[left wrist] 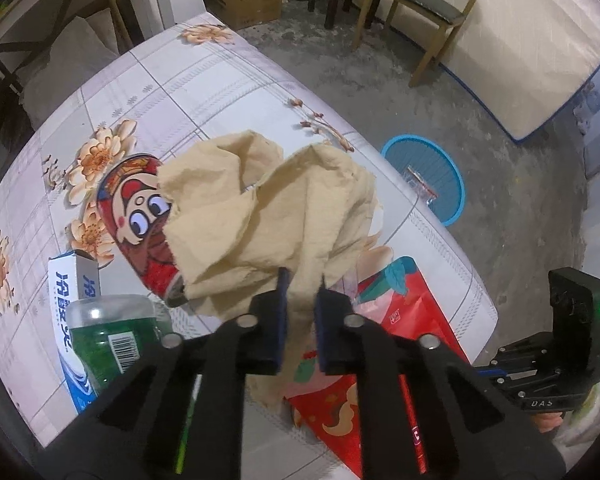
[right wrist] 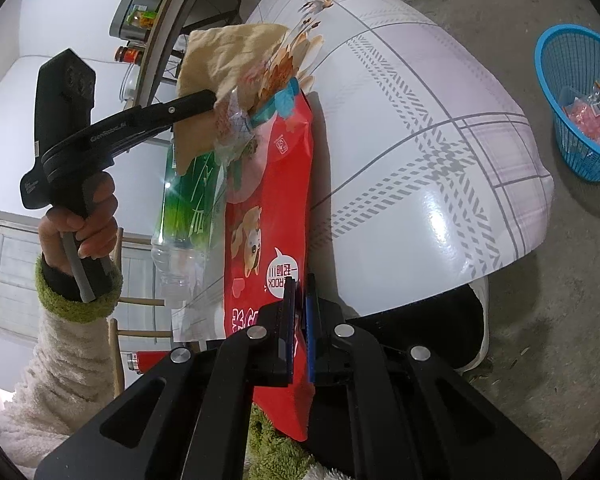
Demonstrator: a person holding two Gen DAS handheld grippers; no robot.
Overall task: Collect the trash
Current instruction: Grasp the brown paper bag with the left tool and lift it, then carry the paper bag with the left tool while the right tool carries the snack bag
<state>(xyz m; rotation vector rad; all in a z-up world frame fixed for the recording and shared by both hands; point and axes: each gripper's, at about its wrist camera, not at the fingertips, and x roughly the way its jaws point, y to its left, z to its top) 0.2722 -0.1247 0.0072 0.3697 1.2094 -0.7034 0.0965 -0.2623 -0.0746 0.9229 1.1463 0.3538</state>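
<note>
My left gripper is clamped on a crumpled tan paper towel, held up above the table. Only a thin pinch near one edge is caught, the rest blooms out loose, so a quick swing could let it slip or tear. My right gripper is closed on the edge of a red snack bag, which hangs slack w/ most of its length draped toward the table.

Other trash on the table: a red can, a green bottle, a blue-white box. The blue basket sits on the floor beyond the table's far edge, well apart from both loads, already w/ some wrappers in it.

Risks as I judge them:
- The towel blocks my left view, so I may misjudge the drop over the basket.
- The bag touches or nearly touches the bottle, can't tell which; dragging it could roll the bottle off.
- Both loads are light and floppy, prob. drift on release and miss the rim.
</note>
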